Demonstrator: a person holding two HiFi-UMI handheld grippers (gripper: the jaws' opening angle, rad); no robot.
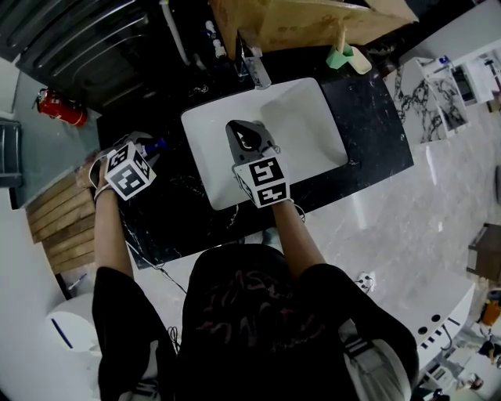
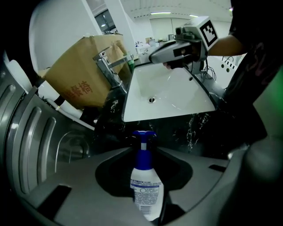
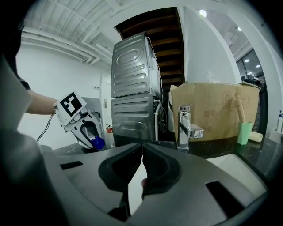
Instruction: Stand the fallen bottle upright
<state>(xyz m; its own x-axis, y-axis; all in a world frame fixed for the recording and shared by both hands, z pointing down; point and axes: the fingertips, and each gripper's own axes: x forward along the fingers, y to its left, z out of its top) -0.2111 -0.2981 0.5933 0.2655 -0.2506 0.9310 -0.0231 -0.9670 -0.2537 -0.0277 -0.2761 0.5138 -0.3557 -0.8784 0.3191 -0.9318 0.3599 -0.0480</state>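
Note:
A white bottle (image 2: 146,190) with a blue pump cap lies between the jaws of my left gripper (image 2: 145,152), cap pointing away toward the sink. A dark gap shows beside the bottle on the right, so the pads do not visibly press on it. In the head view my left gripper (image 1: 142,149) points down at the black counter on the left, with the blue cap (image 1: 158,144) peeking out. The right gripper view shows that cap (image 3: 96,142) inside the left gripper. My right gripper (image 3: 142,161) is shut and empty, hovering over the white sink (image 1: 313,117).
A chrome faucet (image 1: 254,66) stands behind the sink, with a cardboard box (image 1: 313,23) and a green cup (image 1: 340,56) beyond it. Grey stacked machines (image 3: 132,88) stand at the counter's left end. A red fire extinguisher (image 1: 63,110) lies far left.

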